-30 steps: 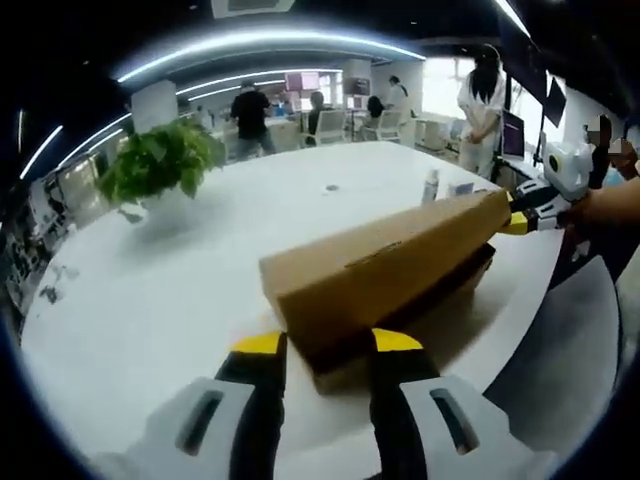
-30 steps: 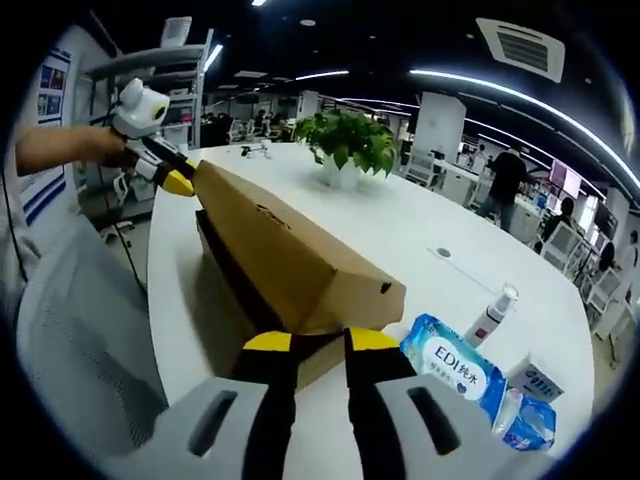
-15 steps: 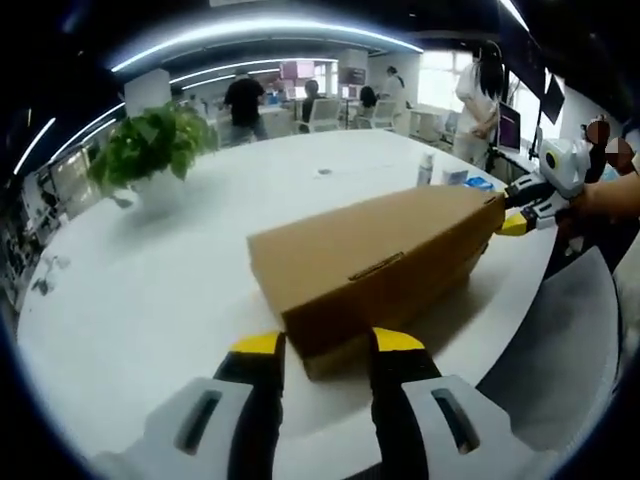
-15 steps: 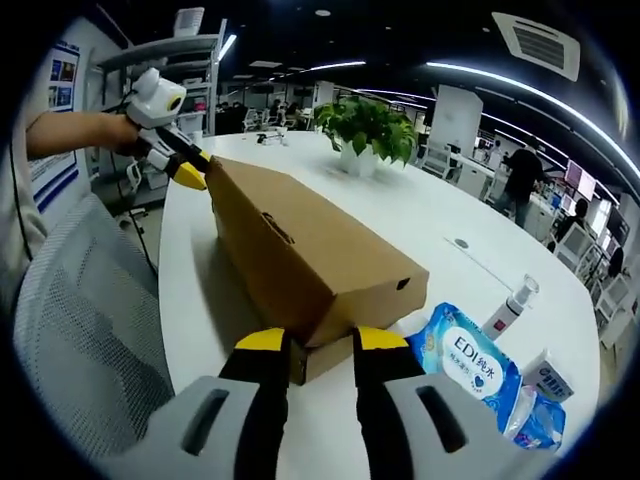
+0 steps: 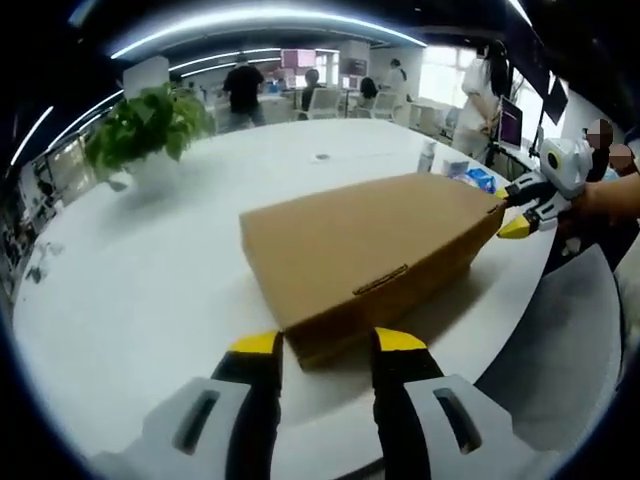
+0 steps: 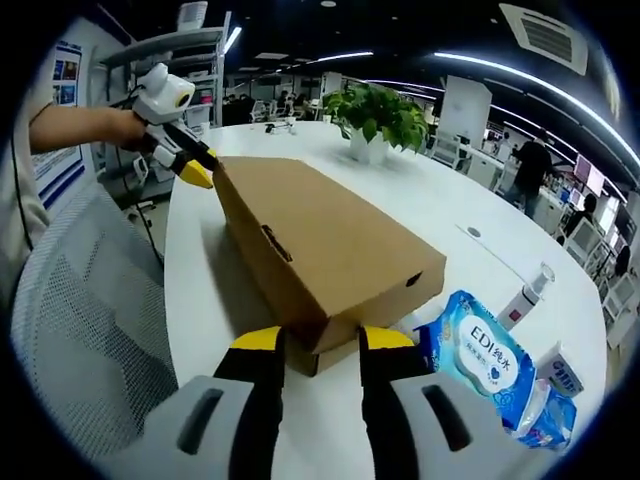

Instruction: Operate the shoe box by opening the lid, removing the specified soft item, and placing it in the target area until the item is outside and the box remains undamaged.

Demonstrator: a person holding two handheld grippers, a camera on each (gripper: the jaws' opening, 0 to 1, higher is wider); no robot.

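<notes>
A brown cardboard shoe box [image 5: 360,245] lies on the white table [image 5: 150,290] with its lid down flat. My left gripper [image 5: 325,345] stands open at one short end, its yellow tips on either side of the lid's lower edge. At the opposite short end, my right gripper [image 6: 322,340] is open the same way against the box [image 6: 320,240]. Each shows in the other's view: the right gripper [image 5: 510,212] at the far end, the left gripper [image 6: 195,170] by the far corner, both held in hands. The box's contents are hidden.
A potted plant [image 6: 380,115] stands farther along the table. A blue wet-wipes pack [image 6: 478,355], a spray bottle [image 6: 530,292] and small packets lie right of the box. A grey mesh chair [image 6: 80,330] sits at the table's near edge. People stand far behind.
The lid, raised at an angle a second ago, has come down flat onto the box. Both grippers dropped with it and now sit a little lower at the ends.
</notes>
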